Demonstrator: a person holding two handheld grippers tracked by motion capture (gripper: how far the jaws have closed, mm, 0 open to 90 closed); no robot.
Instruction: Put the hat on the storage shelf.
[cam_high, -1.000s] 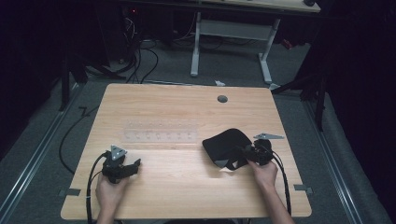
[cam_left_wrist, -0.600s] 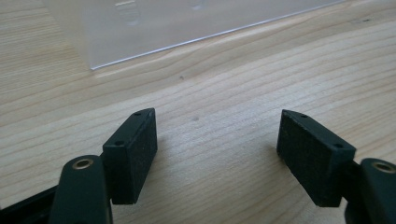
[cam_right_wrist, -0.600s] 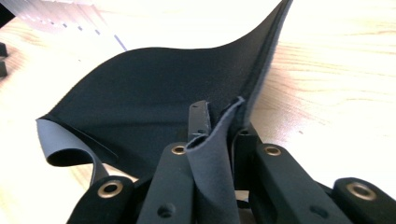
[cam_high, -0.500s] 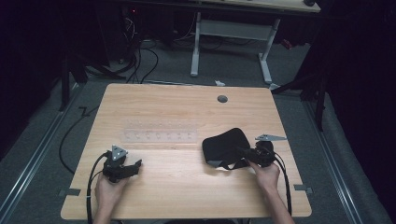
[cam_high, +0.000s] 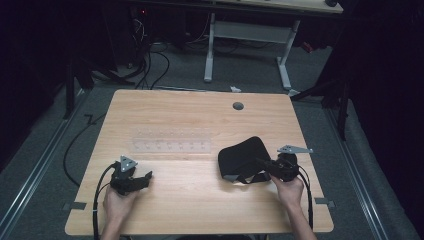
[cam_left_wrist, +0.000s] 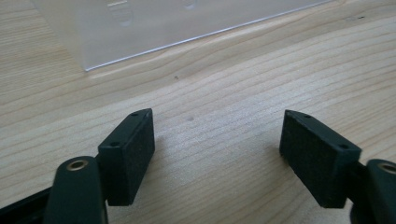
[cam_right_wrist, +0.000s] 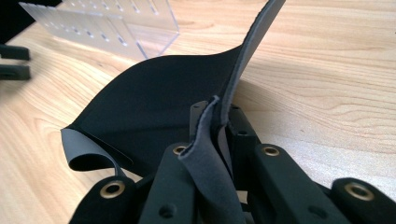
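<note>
Right gripper (cam_high: 263, 168): lower right of the high view; we see its jaws pinched tight on the edge of the black fabric piece (cam_high: 242, 157), having just closed on it.
Black fabric piece: right of centre on the wooden table (cam_high: 200, 120), its gripped edge lifted.
Left gripper (cam_high: 142, 180): lower left; we note jaws spread, nothing between.
Clear plastic rack (cam_high: 172, 144): mid-table, apart from both.

Floor: grey carpet (cam_high: 380, 195), dimly lit, dark toward the edges.
Table: light wood top (cam_high: 200, 115) with a round grey grommet (cam_high: 238, 106) near its far edge.
Behind: a second desk on 2 white legs (cam_high: 209, 50).
Cables: black leads (cam_high: 150, 60) on the floor at far left.
</note>
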